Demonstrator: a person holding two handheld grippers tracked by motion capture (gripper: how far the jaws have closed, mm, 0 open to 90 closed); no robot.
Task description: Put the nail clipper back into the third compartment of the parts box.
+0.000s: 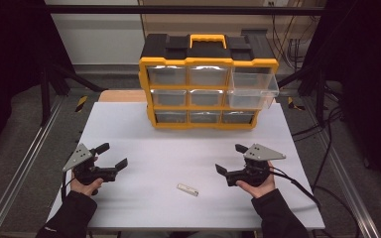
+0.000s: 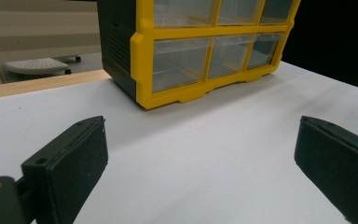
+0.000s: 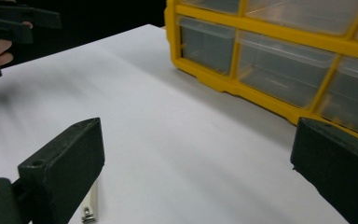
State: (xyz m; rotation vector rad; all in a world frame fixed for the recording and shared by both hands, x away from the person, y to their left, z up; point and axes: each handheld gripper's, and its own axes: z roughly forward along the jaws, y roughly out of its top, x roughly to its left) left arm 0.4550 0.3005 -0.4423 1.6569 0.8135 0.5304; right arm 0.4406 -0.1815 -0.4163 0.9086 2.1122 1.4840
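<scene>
Near the tabletop's front edge, right of center: small white clip (image 1: pixel 187 189), lying flat, untouched. Flanking it, left gripper (image 1: pixel 111 156) and right gripper (image 1: pixel 231 158), both with jaws spread, empty. At the back edge: yellow drawer cabinet (image 1: pixel 208 89), top-right drawer (image 1: pixel 252 88) pulled out.

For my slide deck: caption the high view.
Two open grippers rest either side of a small clip before a yellow organizer, one drawer pulled out.
</scene>
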